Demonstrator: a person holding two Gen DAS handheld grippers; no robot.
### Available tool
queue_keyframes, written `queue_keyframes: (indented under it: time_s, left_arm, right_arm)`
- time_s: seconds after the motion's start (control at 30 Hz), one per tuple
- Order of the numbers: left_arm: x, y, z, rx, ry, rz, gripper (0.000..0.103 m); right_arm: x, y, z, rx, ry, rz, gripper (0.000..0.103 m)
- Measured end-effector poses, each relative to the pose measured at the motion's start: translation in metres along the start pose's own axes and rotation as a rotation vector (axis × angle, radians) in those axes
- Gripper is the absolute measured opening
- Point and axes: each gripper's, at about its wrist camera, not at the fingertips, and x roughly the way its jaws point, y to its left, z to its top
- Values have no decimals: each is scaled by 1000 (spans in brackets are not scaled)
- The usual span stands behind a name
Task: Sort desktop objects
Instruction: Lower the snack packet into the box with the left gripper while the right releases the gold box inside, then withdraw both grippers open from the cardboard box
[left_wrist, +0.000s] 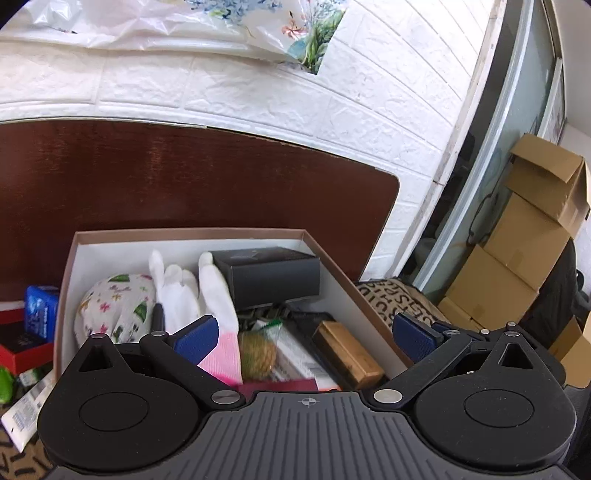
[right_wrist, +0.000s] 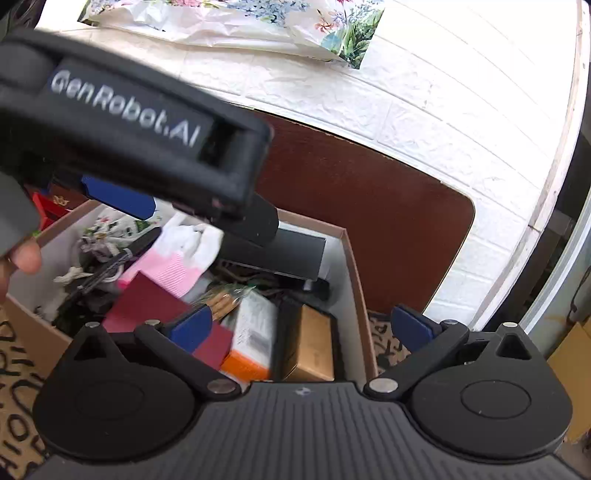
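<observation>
While both claws gape empty | left claw (left_wrist: 308, 334), right claw (right_wrist: 301, 328) | over box (left_wrist: 192, 233)

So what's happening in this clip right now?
A person is sorting desk clutter into a cardboard box with a gripper in each hand. Both the left gripper and the right gripper hover over the box, open and holding nothing. Already inside lie a white and pink glove, a black box, a floral pouch, a dark red booklet and a tan box. A blue packet remains outside, on the left.
</observation>
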Motion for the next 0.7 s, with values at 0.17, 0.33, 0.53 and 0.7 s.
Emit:
queue_keyframes:
  time_s: [0.17, 0.33, 0.53, 0.7]
  left_arm:
    - [-16, 1, -8, 0, 3, 14, 103]
    - [-34, 5, -14, 0, 4, 19, 103]
    - [-59, 5, -24, 11, 4, 23, 103]
    - [-81, 6, -37, 43, 4, 31, 103]
  right_arm:
    - [-22, 3, 0, 37, -1, 29, 102]
    - [-41, 10, -2, 36, -2, 31, 102]
    - [-64, 23, -1, 32, -16, 50, 102]
    - [-85, 34, 2, 44, -42, 62, 103]
